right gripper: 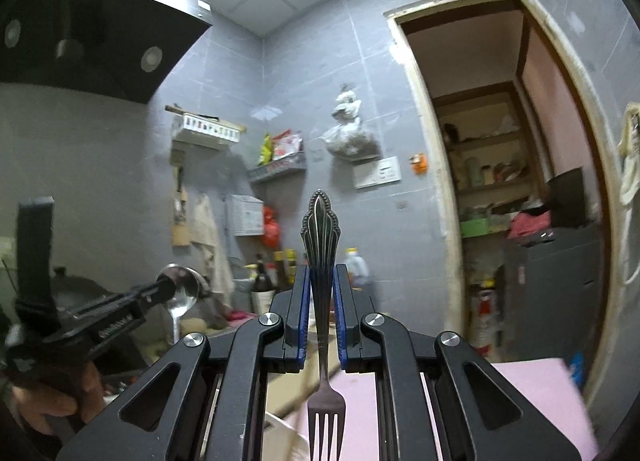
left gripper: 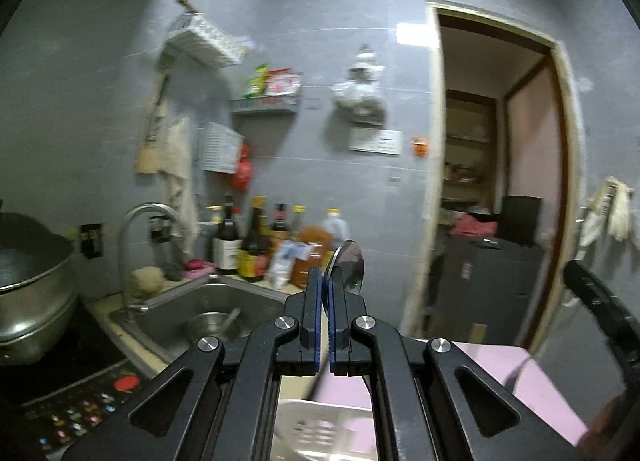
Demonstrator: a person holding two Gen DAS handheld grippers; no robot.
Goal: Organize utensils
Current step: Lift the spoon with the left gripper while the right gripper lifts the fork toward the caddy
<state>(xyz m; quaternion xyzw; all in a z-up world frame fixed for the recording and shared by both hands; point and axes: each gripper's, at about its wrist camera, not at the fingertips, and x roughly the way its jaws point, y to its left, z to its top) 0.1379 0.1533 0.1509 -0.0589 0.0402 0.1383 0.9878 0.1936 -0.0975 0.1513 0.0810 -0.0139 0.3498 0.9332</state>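
Item 1. Left gripper (left gripper: 325,293): jaws pressed together on a metal spoon (left gripper: 346,261). Bowl stands up past the fingertips, handle runs down between the blue pads and out below. Seen from the right wrist view, the same gripper (right gripper: 170,287) is held level at the left, the spoon bowl (right gripper: 182,289) upright at its tip, a hand (right gripper: 52,401) beneath it.

Item 2. Right gripper (right gripper: 320,301): jaws nearly together, clamped on the ornate handle of a fork (right gripper: 322,301). Decorated end points up, tines hang down toward the camera.

Item 3. White slotted basket (left gripper: 316,429): low in the left wrist view, under the gripper, on a pink surface (left gripper: 500,381); likely the place for the utensils, though its compartments cannot be made out.

Item 4. Surroundings: steel sink (left gripper: 192,301) with a bowl (left gripper: 212,325) in it, faucet (left gripper: 144,229), sauce bottles (left gripper: 256,245) on the counter behind, doorway (left gripper: 492,181) to the right.

Handling note, as judgement: both utensils are carried in the air, not yet stowed. Keep both grips firm, since each piece is pinched on a slim handle and could swing. Bring one at a time over the basket, tip the gripper downward so the hanging end enters first, and release only once that end is inside. Keep the two grippers well apart so spoon and fork do not knock
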